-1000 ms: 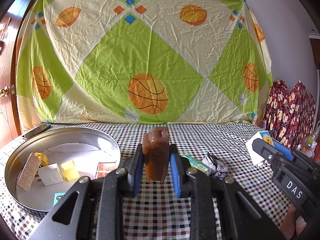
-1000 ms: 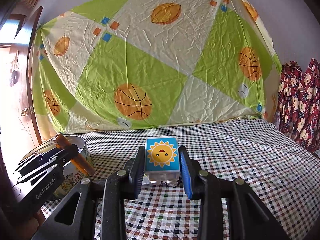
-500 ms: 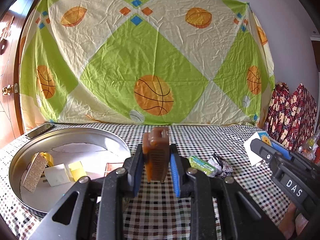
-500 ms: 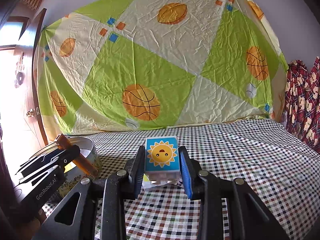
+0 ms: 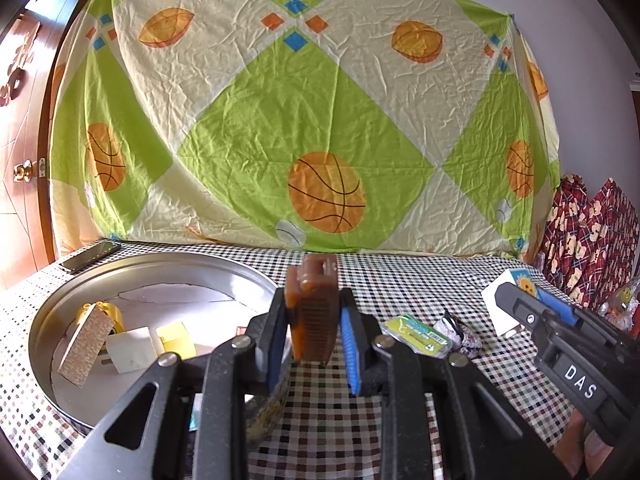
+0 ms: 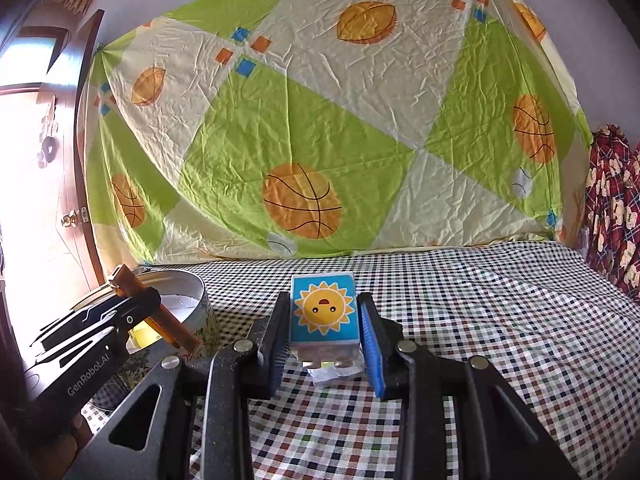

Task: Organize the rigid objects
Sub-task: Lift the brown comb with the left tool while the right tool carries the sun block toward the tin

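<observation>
My left gripper (image 5: pixel 314 322) is shut on a brown comb (image 5: pixel 312 312), held upright above the checked cloth just right of the round metal tin (image 5: pixel 48 376). The tin holds a white plug, a yellow block, a yellow tape roll and a speckled card. My right gripper (image 6: pixel 324 330) is shut on a blue box with a sun face (image 6: pixel 323 312), held above the cloth. That gripper also shows at the right of the left wrist view (image 5: pixel 520 300). The left gripper with the comb (image 6: pixel 156 312) shows at the left of the right wrist view, beside the tin (image 6: pixel 196 300).
A green packet (image 5: pixel 416 334) and a crumpled foil wrapper (image 5: pixel 460 330) lie on the checked cloth (image 5: pixel 400 280) right of the comb. A phone (image 5: pixel 90 256) lies behind the tin. A basketball-print sheet (image 5: pixel 320 120) hangs behind. Red patterned fabric (image 5: pixel 592 232) is at the right.
Both grippers have risen slightly and tilted, so the tin and the cloth sit lower in view. Their holds on the comb and the sun box are unchanged.
</observation>
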A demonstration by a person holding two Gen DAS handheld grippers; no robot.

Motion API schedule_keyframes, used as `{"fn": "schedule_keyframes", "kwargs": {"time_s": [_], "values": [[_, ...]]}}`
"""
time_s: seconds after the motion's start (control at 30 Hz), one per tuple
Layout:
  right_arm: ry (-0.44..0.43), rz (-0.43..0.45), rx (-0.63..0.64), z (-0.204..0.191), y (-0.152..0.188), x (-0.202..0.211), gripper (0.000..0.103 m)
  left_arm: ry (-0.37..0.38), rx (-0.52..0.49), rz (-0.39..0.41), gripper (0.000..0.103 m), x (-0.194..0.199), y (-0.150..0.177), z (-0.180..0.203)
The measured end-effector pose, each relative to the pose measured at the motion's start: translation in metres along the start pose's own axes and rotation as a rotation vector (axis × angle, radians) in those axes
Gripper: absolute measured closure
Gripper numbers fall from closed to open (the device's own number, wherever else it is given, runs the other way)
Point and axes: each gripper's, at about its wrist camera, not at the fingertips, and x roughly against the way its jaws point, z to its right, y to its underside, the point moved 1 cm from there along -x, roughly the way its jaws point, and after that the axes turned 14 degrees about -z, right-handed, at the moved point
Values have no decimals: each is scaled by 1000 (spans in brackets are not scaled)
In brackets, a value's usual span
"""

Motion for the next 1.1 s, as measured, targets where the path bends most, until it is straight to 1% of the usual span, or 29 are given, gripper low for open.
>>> {"fn": "schedule_keyframes", "kwargs": {"time_s": [0.17,0.5,0.73,0.97,1.1], "values": [[-10,0,11,-8,0,-3,68,16,15,-8,79,0,-1,-8],[-13,-6,24,-14,-1,-8,68,30,9,15,81,8,-2,-10],[-14,-9,24,-14,-1,-9,68,40,25,-4,82,2,0,-16],[-13,-9,25,-14,-1,-10,68,46,26,10,82,5,0,-19],[-14,-6,25,-14,0,-9,68,59,6,32,82,10,0,-16]]}}
